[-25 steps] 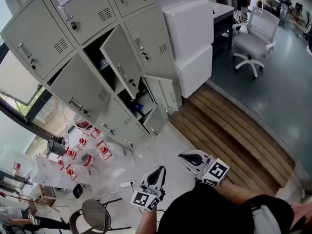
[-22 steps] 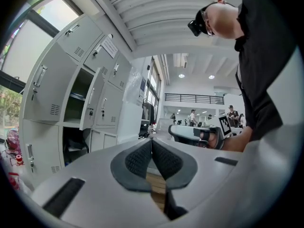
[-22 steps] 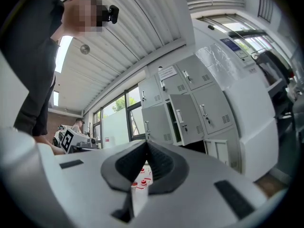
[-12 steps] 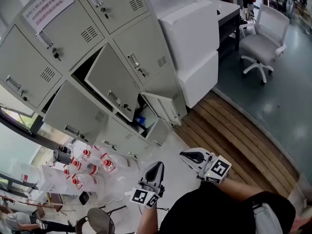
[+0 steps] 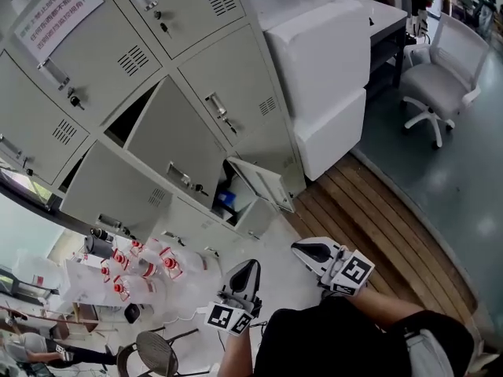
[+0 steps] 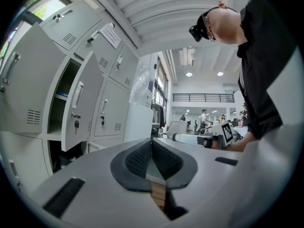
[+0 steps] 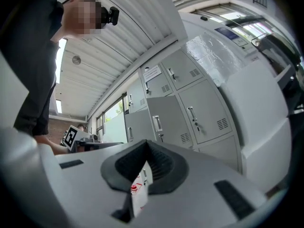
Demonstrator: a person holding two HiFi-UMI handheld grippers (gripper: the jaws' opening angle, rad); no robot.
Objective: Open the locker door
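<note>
The fingers (image 6: 137, 158) of the left gripper (image 5: 246, 267) are pressed together with nothing between them. The right gripper (image 5: 299, 250) has its fingers (image 7: 161, 164) closed just the same, and they are empty too. Both are carried low against the person's front, pointing ahead, well apart from any door.

What has changed over the last second is the distance. The person has been walking in, and the locker bank (image 5: 94, 69) now fills more of the head view than it did, its doors bigger and nearer the middle. The grippers have kept their place against the body the whole way, and neither has opened.

The doors themselves sit as they did. The middle door (image 5: 169, 140) is already swung ajar and the small lower door (image 5: 259, 181) hangs open. The door to the right (image 5: 244, 77), with its upright handle (image 5: 218, 110), is shut. Which one is meant to be opened I cannot tell. In the right gripper view the shut doors (image 7: 204, 110) lie straight ahead.

So I'd call this the approach, with the opening itself not begun; nothing's been touched. Before a handle can be taken, one pair of fingers will have to part, and the person needs to come closer yet. The red-capped bottles (image 5: 141, 261) on the floor (image 5: 271, 240) by the foot of the lockers look like something to step round.
</note>
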